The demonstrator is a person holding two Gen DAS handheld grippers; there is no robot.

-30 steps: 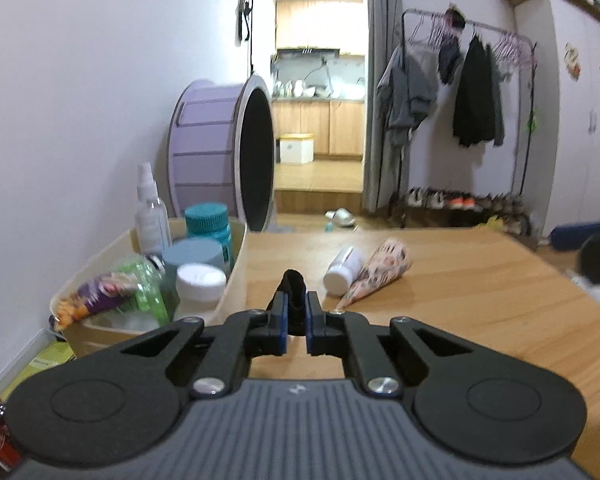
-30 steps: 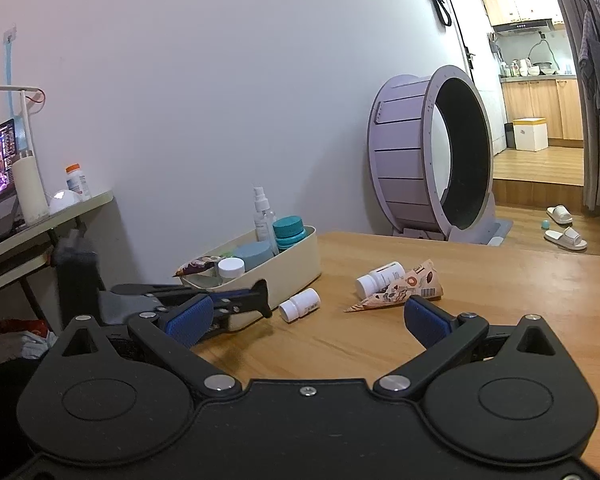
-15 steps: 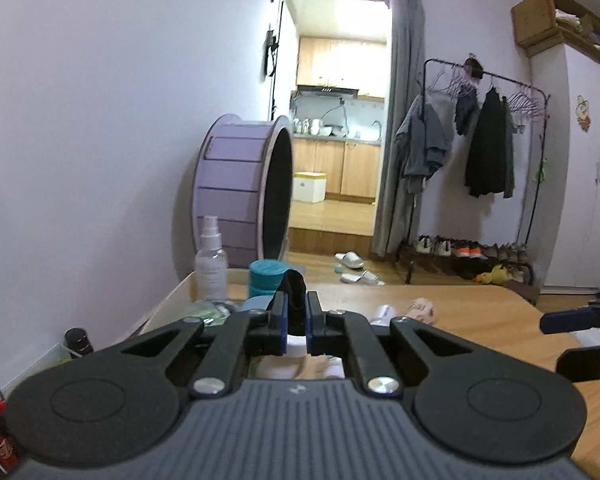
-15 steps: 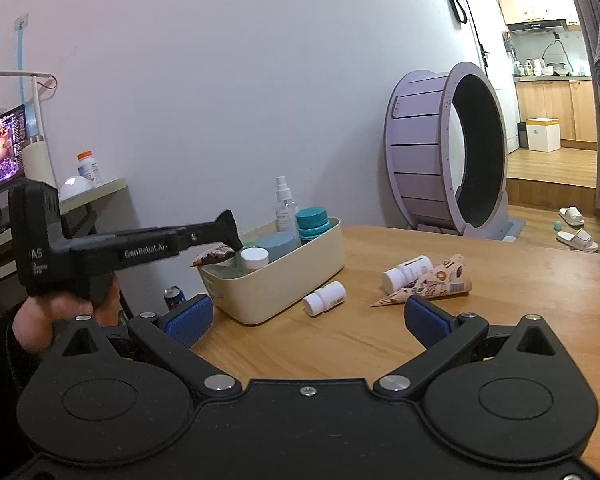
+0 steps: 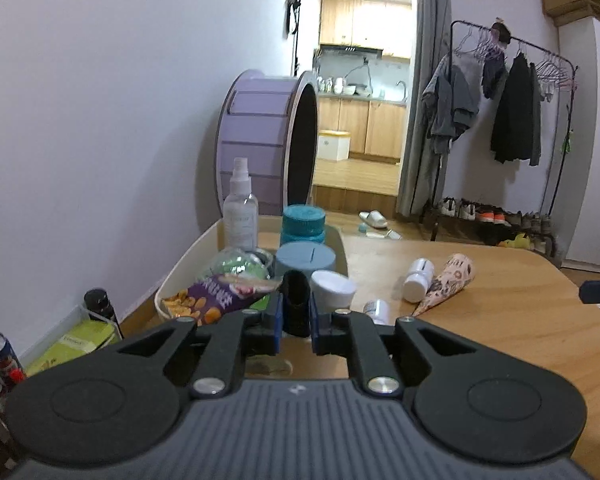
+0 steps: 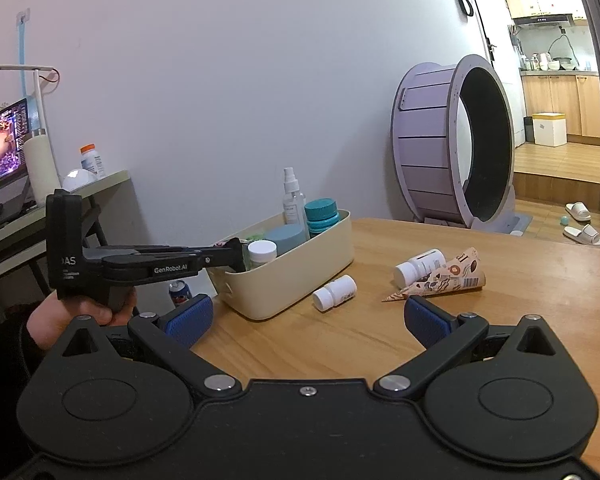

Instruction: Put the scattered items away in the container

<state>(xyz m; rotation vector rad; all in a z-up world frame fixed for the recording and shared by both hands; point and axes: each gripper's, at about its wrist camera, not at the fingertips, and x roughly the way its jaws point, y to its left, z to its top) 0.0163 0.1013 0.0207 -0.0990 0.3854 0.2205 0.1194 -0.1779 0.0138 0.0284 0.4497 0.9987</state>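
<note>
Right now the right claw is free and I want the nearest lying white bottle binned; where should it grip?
Take the small white bottle across its mid-body, coming down from above with the right claw open. It lies on its side, apart from the container, so its round flanks are exposed.

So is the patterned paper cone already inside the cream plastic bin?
No, the patterned paper cone lies on the wooden table, right of the cream plastic bin.

Purple wheel [image 5: 260,140], clothes rack [image 5: 511,92] (coats hung), slippers [image 6: 581,224].
</note>
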